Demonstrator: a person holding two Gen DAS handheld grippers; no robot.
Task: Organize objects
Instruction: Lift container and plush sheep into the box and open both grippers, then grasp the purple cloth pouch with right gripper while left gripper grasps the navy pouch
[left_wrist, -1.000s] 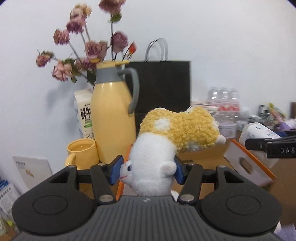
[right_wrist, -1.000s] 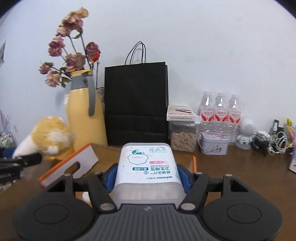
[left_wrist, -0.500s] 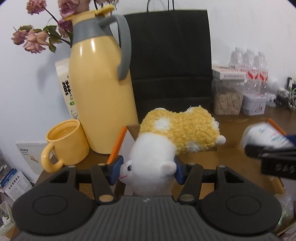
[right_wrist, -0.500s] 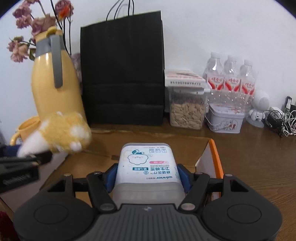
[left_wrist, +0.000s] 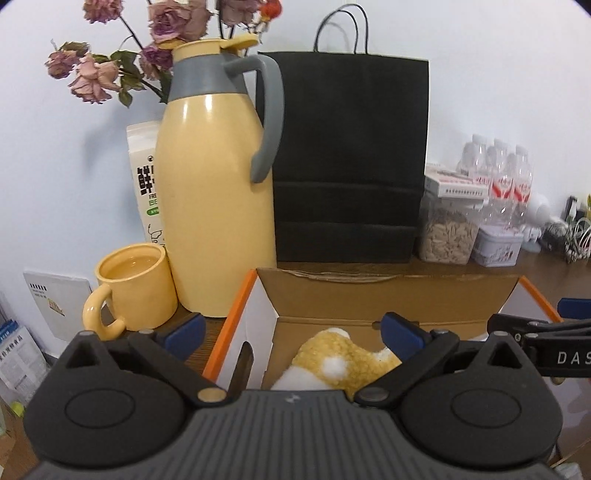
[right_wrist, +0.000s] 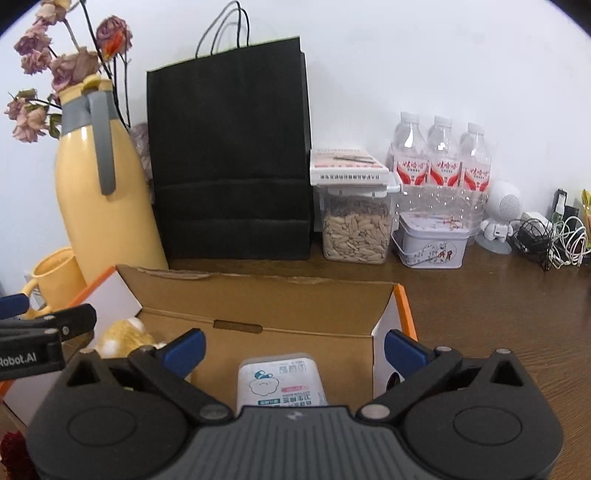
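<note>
Left tool (left_wrist: 291, 334) opening, jaws spread wide, gripping nothing; right tool (right_wrist: 293, 345) likewise. Below, inside open cardboard box (left_wrist: 388, 299) on counter (right_wrist: 480, 295): fuzzy yellow-and-white plush toy (left_wrist: 340, 365) at left, white cotton-swab tub (right_wrist: 280, 380) with cartoon label at right. Half a second back, both clamped between pads; now released, lying loose. Beyond: yellow jug (left_wrist: 218, 206), black bag (left_wrist: 351, 158).

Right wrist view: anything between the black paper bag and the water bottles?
Yes: a clear container of seeds with a white box on its lid stands between the black paper bag and the water bottles.
</note>
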